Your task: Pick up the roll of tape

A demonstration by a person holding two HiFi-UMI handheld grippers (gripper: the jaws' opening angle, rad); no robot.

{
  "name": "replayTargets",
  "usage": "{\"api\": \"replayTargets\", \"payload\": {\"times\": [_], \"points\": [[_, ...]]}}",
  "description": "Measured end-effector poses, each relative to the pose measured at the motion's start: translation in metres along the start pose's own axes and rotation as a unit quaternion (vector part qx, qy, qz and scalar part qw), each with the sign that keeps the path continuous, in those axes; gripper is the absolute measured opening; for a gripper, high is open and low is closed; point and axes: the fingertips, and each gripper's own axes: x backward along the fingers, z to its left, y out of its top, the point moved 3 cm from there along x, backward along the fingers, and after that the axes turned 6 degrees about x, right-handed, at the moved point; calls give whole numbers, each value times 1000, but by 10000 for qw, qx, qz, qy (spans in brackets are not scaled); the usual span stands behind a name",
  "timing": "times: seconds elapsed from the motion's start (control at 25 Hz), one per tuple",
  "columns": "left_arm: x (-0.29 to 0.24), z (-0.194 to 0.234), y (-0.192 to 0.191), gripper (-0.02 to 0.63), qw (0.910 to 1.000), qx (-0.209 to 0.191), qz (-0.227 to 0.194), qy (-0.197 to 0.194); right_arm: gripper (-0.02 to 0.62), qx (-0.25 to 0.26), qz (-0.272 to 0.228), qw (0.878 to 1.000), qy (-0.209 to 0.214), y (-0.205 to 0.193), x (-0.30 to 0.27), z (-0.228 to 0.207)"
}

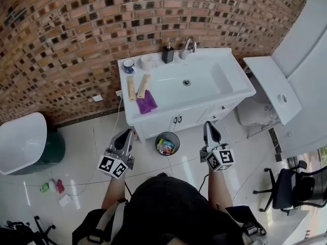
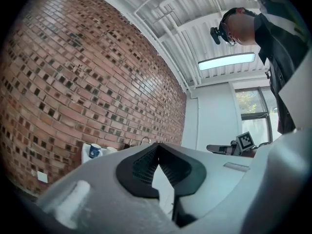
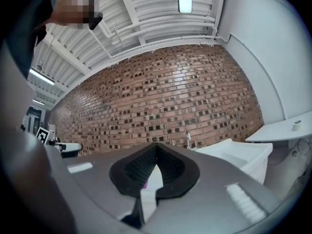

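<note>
White vanity [image 1: 232,71] ahead; left gripper [image 1: 124,133], right gripper [image 1: 209,124] closed.

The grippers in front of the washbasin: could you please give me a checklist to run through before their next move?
1. Left gripper empty: ok, jaws together, nothing between them.
2. Right gripper empty: ok, jaws together, nothing between them.
3. Jaws open for a grasp: not ok, both shut.
4. Tape located: cannot tell; the white round thing beside the blue mug might be it.
5. Grippers at the countertop: not ok, both are short of it, over the floor.
6. Way forward: ok, only the bin stands low between them.
</note>
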Motion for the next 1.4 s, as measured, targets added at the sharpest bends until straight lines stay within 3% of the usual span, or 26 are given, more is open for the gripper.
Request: {"api": "replayTargets", "payload": {"times": [0.28, 0.64, 0.88, 1.04, 1.28, 1.4], "points": [[-45, -29, -22, 1, 9947, 165, 335, -954, 5, 60, 145, 9942, -1061, 4, 77, -31], [-85, -74, -59, 1, 9803, 365, 634, -1834, 5, 209, 348, 9756, -2160, 1, 179, -42], [-97, -106, -84, 0, 9698, 418, 929, -2215, 5, 352, 616, 9669, -2450, -1, 227, -44], [-109, -138, -89, 0, 9677, 391, 949, -2302, 5, 335, 409, 9644, -2590, 6, 247, -75], [-141, -200, -95, 2, 9565, 203, 979, -2741, 5, 182, 79, 9596, -2808, 7, 273, -122], [-153, -230, -100, 2, 9504, 158, 966, -2953, 5, 377, 104, 9578, -2848, 7, 281, -136]]}}
